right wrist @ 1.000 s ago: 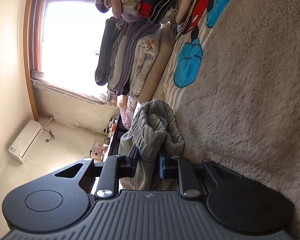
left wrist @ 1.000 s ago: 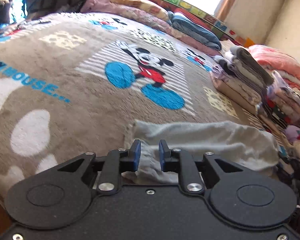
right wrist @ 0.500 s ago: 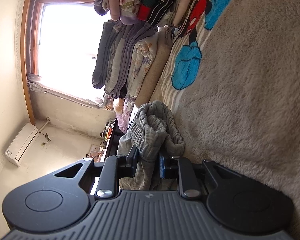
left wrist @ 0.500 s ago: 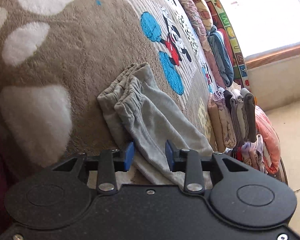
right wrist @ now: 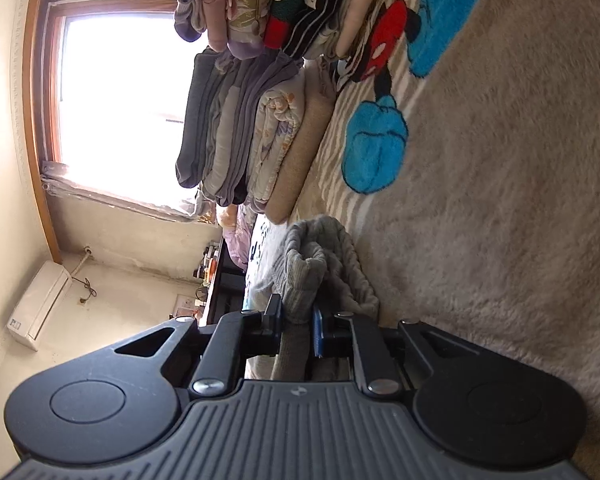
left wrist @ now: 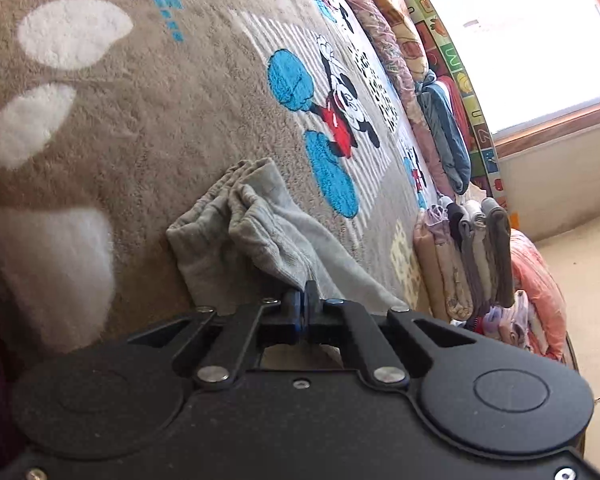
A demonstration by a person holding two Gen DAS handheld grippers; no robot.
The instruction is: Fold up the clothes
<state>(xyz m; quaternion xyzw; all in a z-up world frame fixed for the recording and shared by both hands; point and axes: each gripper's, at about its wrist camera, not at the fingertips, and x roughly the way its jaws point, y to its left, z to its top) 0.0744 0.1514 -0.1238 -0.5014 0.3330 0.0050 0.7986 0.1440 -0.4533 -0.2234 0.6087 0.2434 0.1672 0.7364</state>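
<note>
A small grey garment (left wrist: 252, 240) with a gathered elastic band lies bunched on the brown cartoon-mouse blanket (left wrist: 140, 120). My left gripper (left wrist: 302, 300) is shut, and its blue pads pinch the near edge of the cloth. In the right wrist view, which is rolled on its side, the ribbed end of the same grey garment (right wrist: 316, 272) stands up between the fingers of my right gripper (right wrist: 298, 320). Its jaws are closing on that fold, and the cloth fills the gap between them.
Stacks of folded clothes (left wrist: 468, 256) stand at the blanket's right edge, also seen as folded clothes (right wrist: 236, 128). Rolled quilts (left wrist: 440, 128) line the far side under a bright window (right wrist: 112, 100). An air conditioner (right wrist: 36, 304) hangs on the wall.
My left gripper rolled, opened around the garment's near edge and then shut on it. The right gripper stayed in place and squeezed the cloth slightly tighter.
</note>
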